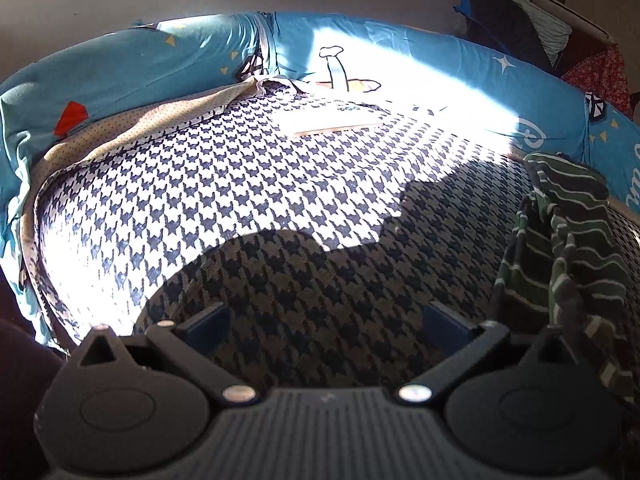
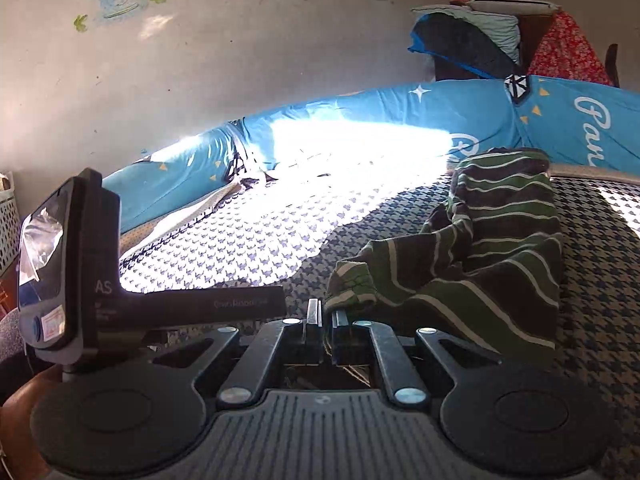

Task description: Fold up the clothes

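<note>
Two grippers: working over a houndstooth-patterned bedcover [image 1: 240,184].
Left gripper [image 1: 326,322]: hanging spread wide, gripping nothing.
Right gripper [image 2: 325,312]: pinching the rumpled green striped garment [image 2: 492,248], which is lying on the bedcover.

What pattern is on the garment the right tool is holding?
Dark green with thin pale stripes; the striped garment shows best in the right wrist view, pinched by the right tool.
</note>
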